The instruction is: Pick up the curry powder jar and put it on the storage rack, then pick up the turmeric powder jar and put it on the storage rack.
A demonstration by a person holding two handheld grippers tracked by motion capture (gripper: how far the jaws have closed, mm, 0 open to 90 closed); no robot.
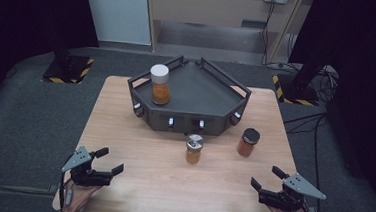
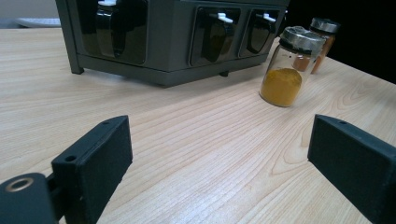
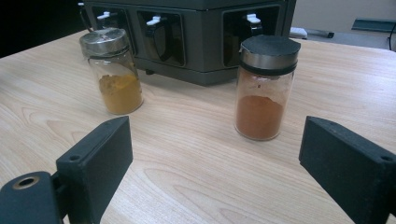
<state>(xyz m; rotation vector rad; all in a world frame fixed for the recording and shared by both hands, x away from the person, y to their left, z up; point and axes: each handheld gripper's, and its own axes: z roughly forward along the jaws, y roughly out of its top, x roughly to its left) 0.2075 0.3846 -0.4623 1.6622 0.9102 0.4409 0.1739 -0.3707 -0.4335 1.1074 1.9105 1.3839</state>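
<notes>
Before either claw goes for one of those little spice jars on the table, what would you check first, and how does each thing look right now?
1. Left claw open, nothing between its jaws: ok.
2. Right claw open and empty: ok.
3. Glass jar with black lid and reddish-brown powder upright, straight ahead of the right claw: ok.
4. Glass jar with silver lid and yellow powder upright, apart from the black-lidded one: ok.
5. Dark grey angular rack has free room on top beside the white-lidded jar of orange powder: ok.
6. Lids screwed tight: cannot tell.
</notes>
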